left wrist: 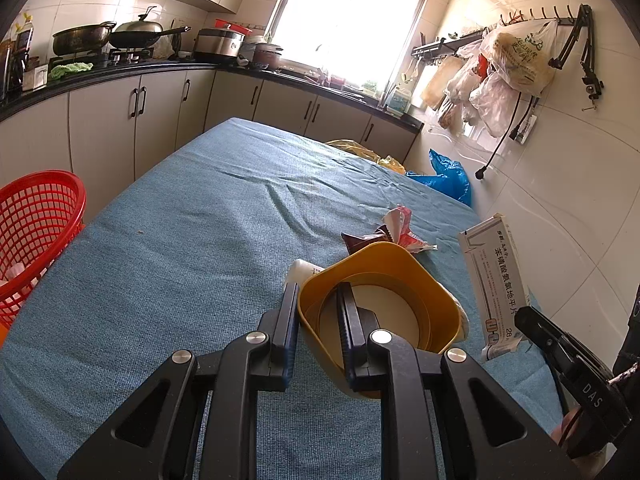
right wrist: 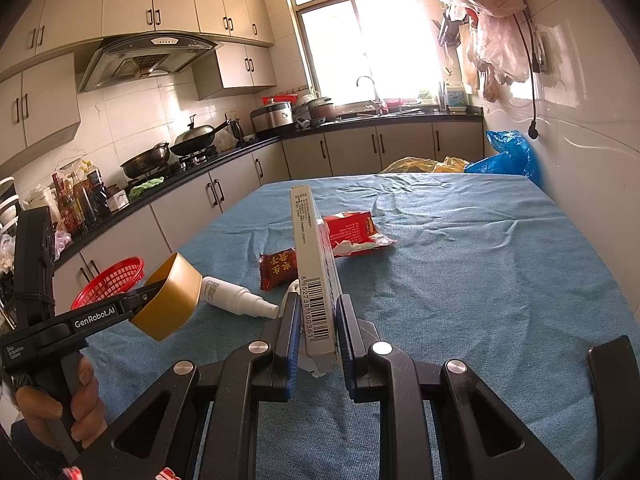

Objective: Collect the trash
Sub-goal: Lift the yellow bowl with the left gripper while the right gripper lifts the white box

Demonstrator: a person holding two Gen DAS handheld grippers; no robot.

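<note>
My left gripper (left wrist: 318, 300) is shut on the rim of a yellow paper cup (left wrist: 384, 296) and holds it above the blue-covered table (left wrist: 180, 248); the cup also shows in the right wrist view (right wrist: 170, 300). My right gripper (right wrist: 318, 312) is shut on a white medicine box (right wrist: 314, 276), held upright above the table; the box also shows in the left wrist view (left wrist: 496, 292). On the table lie a white bottle (right wrist: 236, 298), a dark red snack wrapper (right wrist: 278, 268) and a torn red wrapper (right wrist: 354, 232).
A red mesh basket (left wrist: 36, 232) stands at the table's left edge, also seen in the right wrist view (right wrist: 110, 280). Yellow (right wrist: 424, 165) and blue (right wrist: 508, 154) plastic bags lie beyond the far edge. Kitchen counters run left and behind. A tiled wall is close on the right.
</note>
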